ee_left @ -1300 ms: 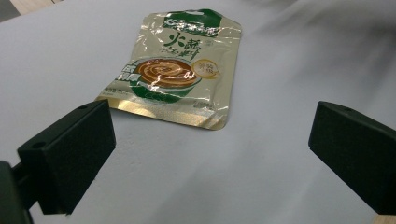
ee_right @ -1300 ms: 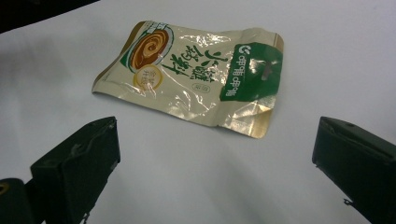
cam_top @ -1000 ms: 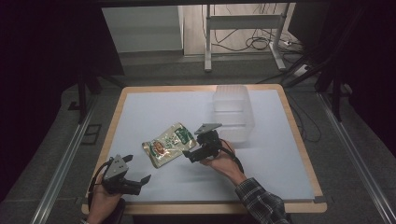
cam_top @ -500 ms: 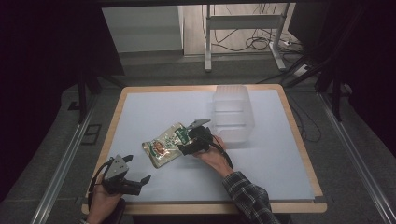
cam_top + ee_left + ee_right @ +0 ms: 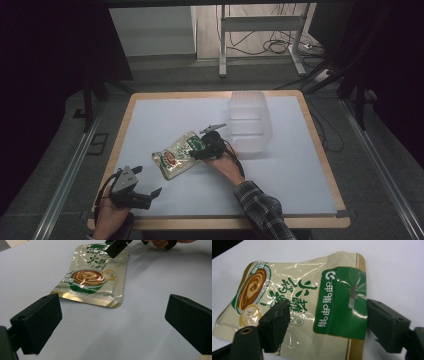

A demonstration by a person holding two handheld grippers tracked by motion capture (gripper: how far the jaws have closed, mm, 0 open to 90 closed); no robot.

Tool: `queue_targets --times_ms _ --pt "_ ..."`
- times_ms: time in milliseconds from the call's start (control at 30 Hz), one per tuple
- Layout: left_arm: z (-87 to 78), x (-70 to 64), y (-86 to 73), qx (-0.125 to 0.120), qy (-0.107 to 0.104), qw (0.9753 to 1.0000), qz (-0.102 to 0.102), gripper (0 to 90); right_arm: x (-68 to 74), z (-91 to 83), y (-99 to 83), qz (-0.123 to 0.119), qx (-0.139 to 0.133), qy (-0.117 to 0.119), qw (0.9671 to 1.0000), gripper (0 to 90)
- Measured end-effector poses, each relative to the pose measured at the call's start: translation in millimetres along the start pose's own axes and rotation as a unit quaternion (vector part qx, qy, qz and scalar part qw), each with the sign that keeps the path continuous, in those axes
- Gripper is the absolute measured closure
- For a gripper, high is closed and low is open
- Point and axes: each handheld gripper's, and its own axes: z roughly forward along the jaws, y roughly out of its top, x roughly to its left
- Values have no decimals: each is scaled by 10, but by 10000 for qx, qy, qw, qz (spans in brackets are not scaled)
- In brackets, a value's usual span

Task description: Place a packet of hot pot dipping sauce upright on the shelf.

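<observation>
A gold and green sauce pouch (image 5: 176, 156) lies flat near the middle of the white table. My right gripper (image 5: 200, 151) stands open at the pouch's green top end. In the right gripper view its jaws straddle that end of the pouch (image 5: 294, 300), one jaw on each side, right gripper (image 5: 327, 315) not closed on it. My left gripper (image 5: 148, 181) is open near the table's front left corner, well short of the pouch (image 5: 92, 277). Between the left gripper's (image 5: 112, 320) jaws there is only bare table. One jaw of the right gripper (image 5: 117, 246) rests over the pouch's far end in the left gripper view.
A clear plastic container (image 5: 250, 122) stands behind and to the right of the right hand. The white table top (image 5: 300, 170) has a wooden rim. Beyond the table are a metal stand and floor cables.
My right gripper has moved left, from beside the container to over the pouch's top end. The left gripper and the pouch have stayed put.
</observation>
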Motion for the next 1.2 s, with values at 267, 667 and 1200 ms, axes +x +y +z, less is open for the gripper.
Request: queue_targets --times_ms 267,667,1200 --pt "2 -2 0 11 -4 10000 7 8 21 9 11 144 27 399 9991 295" --pt "6 -9 1 28 -8 10000 24 9 155 64 49 -323 177 514 9980 707" --pt "-13 9 -7 -9 29 10000 -3 9 358 -101 228 -655 134 579 9961 895"
